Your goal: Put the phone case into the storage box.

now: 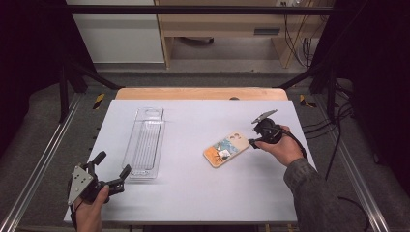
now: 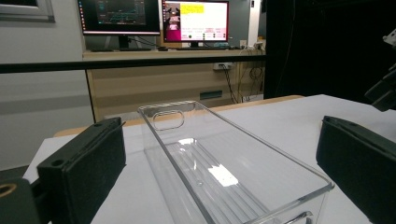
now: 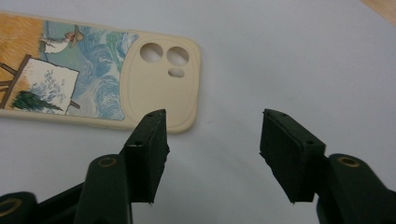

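The right claw (image 3: 212, 156) gapes wide beside the phone case (image 3: 100, 74), upper left of frame, flat on the tabletop (image 1: 193, 183). Best straddle its short edge squarely. The left claw (image 1: 112, 170), also wide, faces the clear tray (image 1: 145, 142).

A white table (image 1: 193, 193) is seen. A clear plastic tray (image 1: 143, 143) is laid at its left. A painted phone case (image 1: 226, 149) is set flat right of centre.
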The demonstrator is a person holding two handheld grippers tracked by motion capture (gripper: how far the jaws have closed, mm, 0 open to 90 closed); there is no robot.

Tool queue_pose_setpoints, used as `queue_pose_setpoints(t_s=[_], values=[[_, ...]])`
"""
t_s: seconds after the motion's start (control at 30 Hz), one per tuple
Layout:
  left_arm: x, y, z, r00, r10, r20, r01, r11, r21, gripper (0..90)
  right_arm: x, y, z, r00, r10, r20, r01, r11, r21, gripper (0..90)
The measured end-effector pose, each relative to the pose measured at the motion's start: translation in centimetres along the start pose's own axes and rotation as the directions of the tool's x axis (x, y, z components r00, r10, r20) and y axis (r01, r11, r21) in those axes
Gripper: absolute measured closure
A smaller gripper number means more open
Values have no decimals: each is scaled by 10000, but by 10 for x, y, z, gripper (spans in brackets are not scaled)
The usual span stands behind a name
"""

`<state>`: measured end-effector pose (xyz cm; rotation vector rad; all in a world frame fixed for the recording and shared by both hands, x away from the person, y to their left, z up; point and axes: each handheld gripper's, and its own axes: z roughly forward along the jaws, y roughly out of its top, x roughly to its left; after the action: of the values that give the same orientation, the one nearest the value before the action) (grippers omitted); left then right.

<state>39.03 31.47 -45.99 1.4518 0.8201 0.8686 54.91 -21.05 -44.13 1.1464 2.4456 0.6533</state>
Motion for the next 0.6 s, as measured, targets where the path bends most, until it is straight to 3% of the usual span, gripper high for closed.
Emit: queue_pose_setpoints(t_s=[0.07,0.2,0.33,0.6], values=[[0,0,0,10000,-20,0,20,10000,-11,12,0,6,4,9997,-241,-1,241,9997,110,548],[0,0,0,9999,-117,74,117,9999,-33,12,1,9,9,9993,-346,103,346,9994,-81,654],[-2,0,1,9998,-169,104,169,9999,-33,12,-1,8,14,9990,-372,232,373,9993,1,708],[-3,0,1,9997,-176,158,177,9998,-53,14,-2,11,27,9998,-15,200,25,9989,-471,827]])
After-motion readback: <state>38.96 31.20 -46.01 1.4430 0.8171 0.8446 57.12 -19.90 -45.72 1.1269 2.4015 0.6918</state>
